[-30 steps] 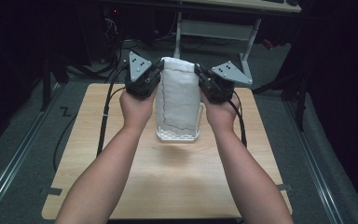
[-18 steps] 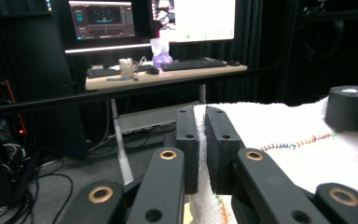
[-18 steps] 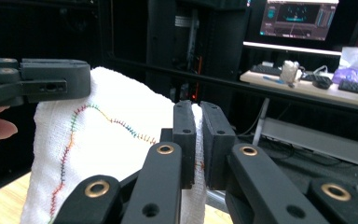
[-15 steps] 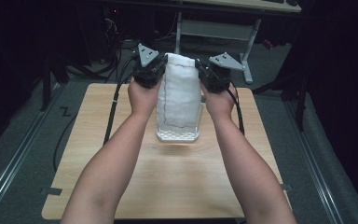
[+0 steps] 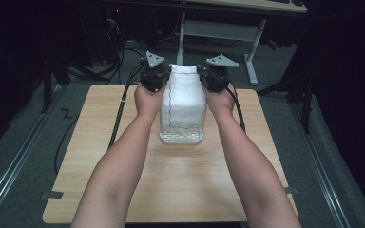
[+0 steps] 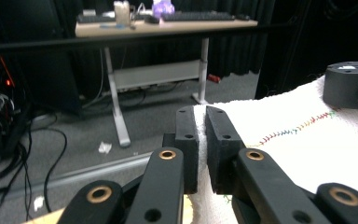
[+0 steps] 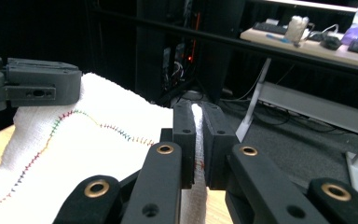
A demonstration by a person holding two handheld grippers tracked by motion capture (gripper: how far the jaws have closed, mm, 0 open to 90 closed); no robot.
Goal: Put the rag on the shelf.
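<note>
Left hand-held gripper [image 5: 160,78] pinches the white towel [image 5: 182,107] by one top corner; right hand-held gripper [image 5: 208,77] pinches the other; towel hangs stretched between them, lower edge on the tabletop [image 5: 123,190].

White towel [image 5: 183,102] with a thin line of multicoloured stitching [image 6: 298,128] running across it. Held up off the table by its two upper corners, stretched taut between them, hanging down in a flat sheet. Lower edge rests folded on the wooden tabletop [image 5: 123,166], near its middle. Weave coarse, waffle-like at bottom.
</note>
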